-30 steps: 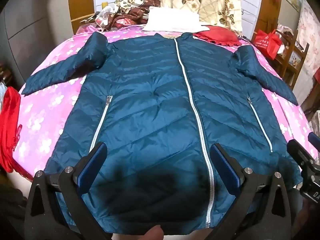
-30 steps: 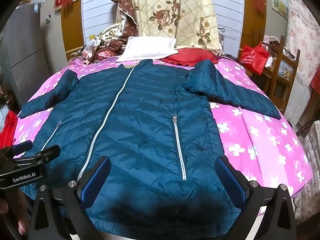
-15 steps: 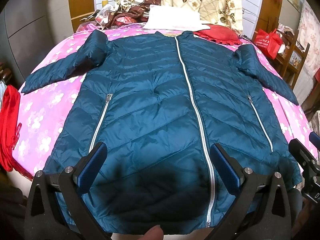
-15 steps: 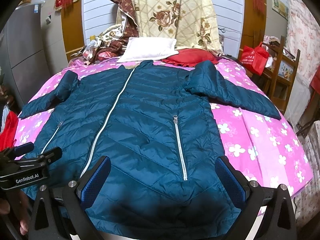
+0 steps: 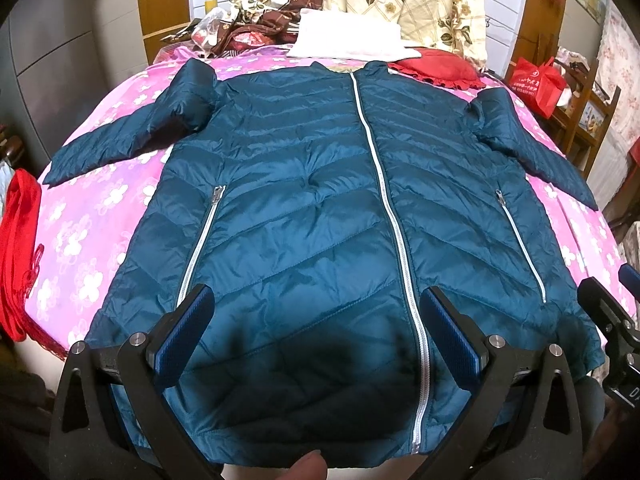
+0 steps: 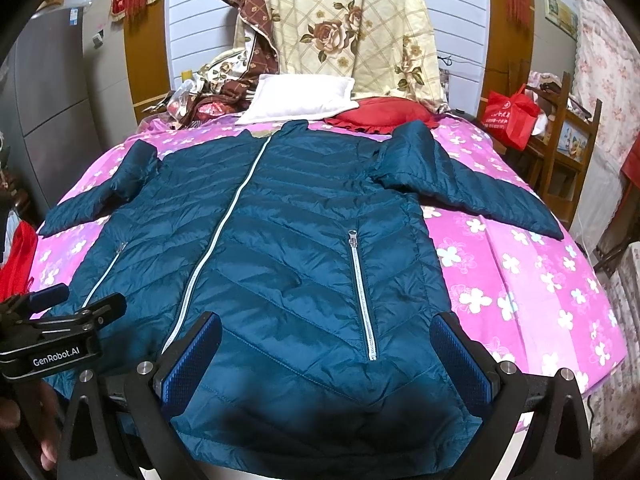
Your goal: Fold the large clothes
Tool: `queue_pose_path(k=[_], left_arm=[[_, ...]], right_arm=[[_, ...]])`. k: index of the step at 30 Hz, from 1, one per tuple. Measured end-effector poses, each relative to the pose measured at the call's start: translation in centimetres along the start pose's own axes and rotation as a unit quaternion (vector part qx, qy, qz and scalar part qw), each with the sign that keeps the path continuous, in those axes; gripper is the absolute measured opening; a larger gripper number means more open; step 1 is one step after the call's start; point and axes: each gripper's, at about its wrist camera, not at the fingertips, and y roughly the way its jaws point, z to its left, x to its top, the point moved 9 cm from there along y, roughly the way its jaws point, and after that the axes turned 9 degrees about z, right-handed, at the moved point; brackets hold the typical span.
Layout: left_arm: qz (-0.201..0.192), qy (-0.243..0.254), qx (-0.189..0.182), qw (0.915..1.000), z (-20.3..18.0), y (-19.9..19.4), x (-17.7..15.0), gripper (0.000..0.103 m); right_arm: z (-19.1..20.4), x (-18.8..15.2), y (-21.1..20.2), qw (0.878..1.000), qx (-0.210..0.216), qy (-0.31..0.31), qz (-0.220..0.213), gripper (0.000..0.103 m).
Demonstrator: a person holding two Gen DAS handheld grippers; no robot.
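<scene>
A teal quilted jacket (image 5: 304, 208) lies flat, front up, on a bed w/ a pink flowered sheet (image 6: 520, 280); its white centre zip (image 5: 384, 184) is closed from collar to hem, and both sleeves are spread out to the sides; collar points to the far end, hem sits at the near edge; a white zip pocket shows on each side of the front; left hand-held gripper (image 5: 316, 332) hovers over the hem w/ its blue-padded fingers (image 5: 184, 332) spread wide, nothing between them; right hand-held gripper (image 6: 326, 354) likewise spread, empty, above the hem's right part near the pocket zip (image 6: 362, 296); the left one also shows at the left edge of the right wrist view, a hand (image 6: 24, 428) under it; a fingertip (image 5: 308, 466) pokes in at the bottom of the left wrist view; past the collar: a white pillow (image 6: 298, 98), a red cushion (image 6: 384, 114), a cream rose-print quilt (image 6: 352, 28) hung behind; a red bag (image 6: 510, 114) sits on a wooden rack at right; red cloth (image 5: 18, 256) hangs at the bed's left side
</scene>
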Motion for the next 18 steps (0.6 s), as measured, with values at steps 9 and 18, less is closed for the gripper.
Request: queue_pose_path(k=[9, 18], left_arm=[[-0.004, -0.001, 0.003, 1.0, 0.1, -0.5, 0.2, 0.103], [-0.005, 0.005, 0.01, 0.9999, -0.2, -0.4, 1.1, 0.103]], right_arm=[[0.7, 0.2, 0.1, 1.0, 0.002, -0.009, -0.001, 0.103], [0.4, 0.9, 0.3, 1.0, 0.004, -0.006, -0.005, 0.103]])
